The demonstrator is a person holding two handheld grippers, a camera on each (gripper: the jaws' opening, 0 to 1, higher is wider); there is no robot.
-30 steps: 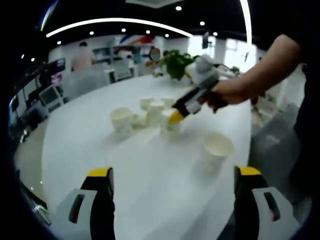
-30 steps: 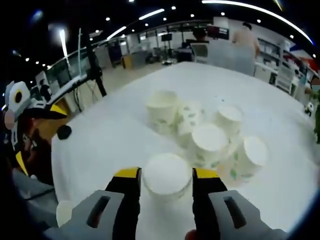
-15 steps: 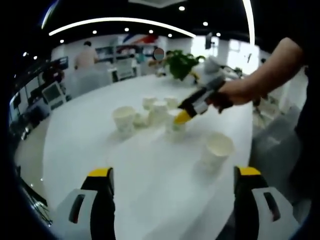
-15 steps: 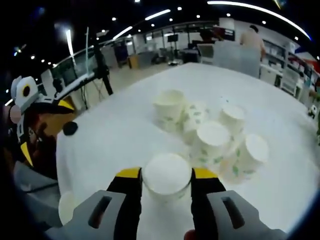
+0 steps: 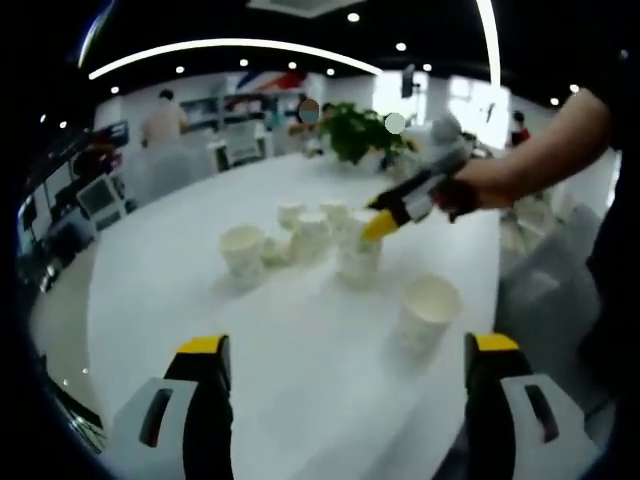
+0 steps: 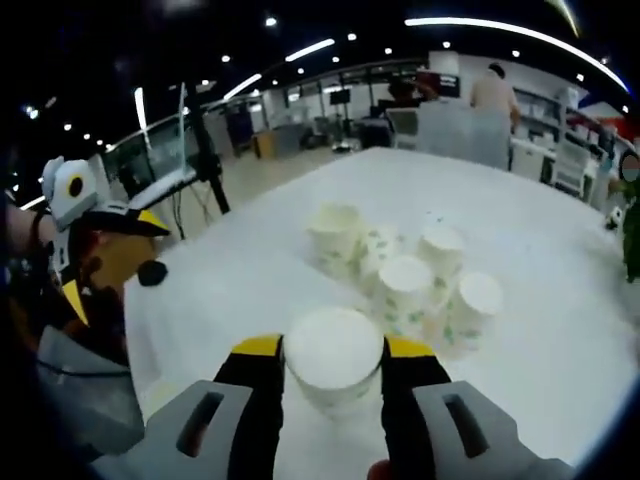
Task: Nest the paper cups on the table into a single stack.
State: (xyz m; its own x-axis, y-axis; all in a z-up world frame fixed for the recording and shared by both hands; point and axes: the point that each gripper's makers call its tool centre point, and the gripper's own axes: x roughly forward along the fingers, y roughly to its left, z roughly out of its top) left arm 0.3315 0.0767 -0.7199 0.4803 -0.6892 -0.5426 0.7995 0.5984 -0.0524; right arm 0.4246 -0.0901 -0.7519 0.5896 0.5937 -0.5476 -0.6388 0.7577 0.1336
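Both grippers look the same: the left gripper (image 5: 345, 365) and right gripper (image 6: 335, 365) have chunky grey jaws with slotted sides, black inner faces and bright yellow tips. The person's hand (image 5: 470, 190) comes off a bare forearm, dark short sleeve up top.

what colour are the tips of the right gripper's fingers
Yellow fingers, clearest in the right gripper view, clamped on a cup.

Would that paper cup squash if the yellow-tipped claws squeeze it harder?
Probably: the paper cup looks thin-walled and empty, so the right gripper clamping its sides could dent it. It likely weighs little. Set down carelessly, it might tip.
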